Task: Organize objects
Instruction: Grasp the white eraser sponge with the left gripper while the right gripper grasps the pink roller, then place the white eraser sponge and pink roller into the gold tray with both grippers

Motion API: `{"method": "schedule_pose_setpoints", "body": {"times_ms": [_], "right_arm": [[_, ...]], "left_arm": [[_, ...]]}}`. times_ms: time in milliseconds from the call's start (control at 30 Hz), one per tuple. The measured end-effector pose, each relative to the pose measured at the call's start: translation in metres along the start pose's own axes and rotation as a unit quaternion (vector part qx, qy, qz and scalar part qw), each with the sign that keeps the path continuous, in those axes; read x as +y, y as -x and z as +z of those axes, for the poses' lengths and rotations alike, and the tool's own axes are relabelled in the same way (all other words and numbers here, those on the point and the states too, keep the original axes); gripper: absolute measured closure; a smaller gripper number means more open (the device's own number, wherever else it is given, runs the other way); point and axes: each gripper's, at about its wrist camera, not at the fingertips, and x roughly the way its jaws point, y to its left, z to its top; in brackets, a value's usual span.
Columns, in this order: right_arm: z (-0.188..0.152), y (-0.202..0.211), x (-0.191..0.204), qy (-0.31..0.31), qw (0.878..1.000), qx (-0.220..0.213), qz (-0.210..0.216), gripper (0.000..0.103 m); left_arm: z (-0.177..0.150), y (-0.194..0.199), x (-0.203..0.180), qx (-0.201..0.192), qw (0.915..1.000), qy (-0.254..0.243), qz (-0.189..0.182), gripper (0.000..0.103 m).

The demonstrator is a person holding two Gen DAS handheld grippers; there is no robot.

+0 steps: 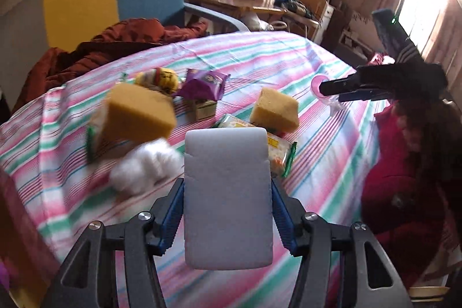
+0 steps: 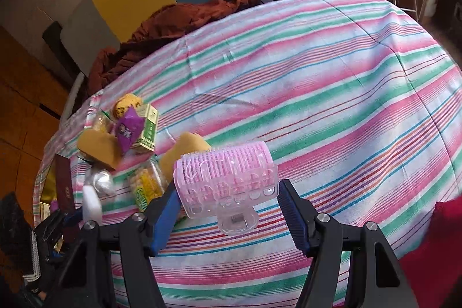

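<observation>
Both grippers were loaded above the striped tablecloth point(image 2: 332, 71): the left gripper point(image 1: 228, 210) clenched a white foam block point(image 1: 228, 192), the right gripper point(image 2: 228, 210) a pink hair roller point(image 2: 228, 178). Sorting appeared barely begun, with 2 yellow sponges point(image 1: 138, 111), snack packets point(image 1: 277, 152), a purple pouch point(image 1: 205, 84) and a cotton ball point(image 1: 144, 169) jumbled together

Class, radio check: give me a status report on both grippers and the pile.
Left gripper shut on white sponge block. Right gripper shut on pink hair roller. Snack packets and yellow sponges piled on striped cloth. Nothing blocking.
</observation>
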Motion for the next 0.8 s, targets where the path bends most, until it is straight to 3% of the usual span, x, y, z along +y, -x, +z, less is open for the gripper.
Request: {"method": "schedule_pose_setpoints", "body": {"times_ms": [233, 433, 600, 800], "right_arm": [[-0.017, 0.021, 0.044, 0.062, 0.998, -0.032, 0.006, 0.036], [-0.034, 0.032, 0.126, 0.145, 0.987, -0.04, 0.056, 0.036], [-0.056, 0.027, 0.21, 0.218, 0.968, -0.03, 0.117, 0.036], [-0.092, -0.001, 0.306, 0.289, 0.941, 0.005, 0.173, 0.036]], "left_arm": [[-0.023, 0.064, 0.028, -0.043, 0.9978, 0.035, 0.035, 0.045], [-0.054, 0.121, 0.07, -0.083, 0.9885, 0.1, 0.077, 0.045], [-0.089, 0.16, 0.12, -0.099, 0.9722, 0.166, 0.132, 0.045], [-0.127, 0.189, 0.176, -0.105, 0.9466, 0.234, 0.196, 0.045]]}}
